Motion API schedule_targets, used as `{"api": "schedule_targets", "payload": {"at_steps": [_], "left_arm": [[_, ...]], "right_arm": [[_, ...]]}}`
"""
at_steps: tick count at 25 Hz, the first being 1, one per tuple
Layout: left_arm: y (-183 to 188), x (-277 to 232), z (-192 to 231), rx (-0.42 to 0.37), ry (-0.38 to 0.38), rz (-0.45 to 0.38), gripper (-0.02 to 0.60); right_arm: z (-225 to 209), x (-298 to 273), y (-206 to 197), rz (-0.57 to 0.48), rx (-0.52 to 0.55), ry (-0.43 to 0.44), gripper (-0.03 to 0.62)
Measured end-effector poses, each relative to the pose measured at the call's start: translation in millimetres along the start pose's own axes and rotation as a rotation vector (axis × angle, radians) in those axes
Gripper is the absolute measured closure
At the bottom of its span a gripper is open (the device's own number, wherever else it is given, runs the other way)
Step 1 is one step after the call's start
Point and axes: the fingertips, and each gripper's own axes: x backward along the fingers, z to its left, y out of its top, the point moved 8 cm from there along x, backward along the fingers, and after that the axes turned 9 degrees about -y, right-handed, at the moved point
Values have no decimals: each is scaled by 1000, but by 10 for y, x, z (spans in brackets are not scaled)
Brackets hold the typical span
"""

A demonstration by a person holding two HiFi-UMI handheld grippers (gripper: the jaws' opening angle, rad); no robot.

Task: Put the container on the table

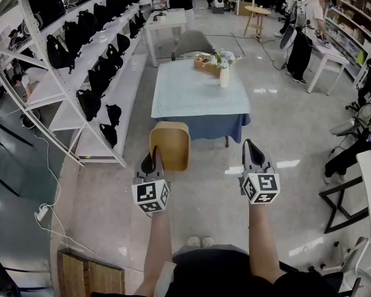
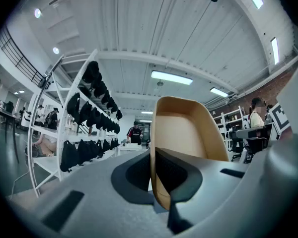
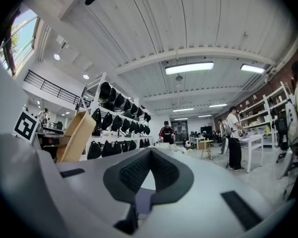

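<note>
Pinching the side wall of a tan, rounded-rectangular open container (image 1: 171, 144), the left gripper (image 1: 153, 158) holds it up in the air over the pale floor, in front of the person and well short of the table. In the left gripper view the left gripper's (image 2: 154, 180) jaws close on the thin wall, one inside and one outside, and the container (image 2: 188, 133) stands up from them with its open hollow facing the camera. The right gripper (image 1: 252, 146) hovers beside it at about the same height, its jaws pressed together at the tips and empty, as the right gripper view (image 3: 148, 168) shows; there the container (image 3: 77, 135) appears at the left, tilted.

A tall white metal shelving rack (image 1: 57, 85) loaded with black bags runs along the left of the room. Ahead stands a low table covered with a pale blue cloth (image 1: 191, 98). A grey upholstered chair (image 1: 192, 42) sits at its far side. On the far end of the cloth rest a woven brown basket (image 1: 204, 64) and, just beside it, a small white vase of flowers (image 1: 225, 74).
</note>
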Motion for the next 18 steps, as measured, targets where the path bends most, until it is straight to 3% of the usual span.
{"api": "schedule_targets", "payload": {"at_steps": [18], "left_arm": [[-73,-55,81,18,0,17,572]], "right_arm": [[41,-102,-33,22,-2,-3,597]]}}
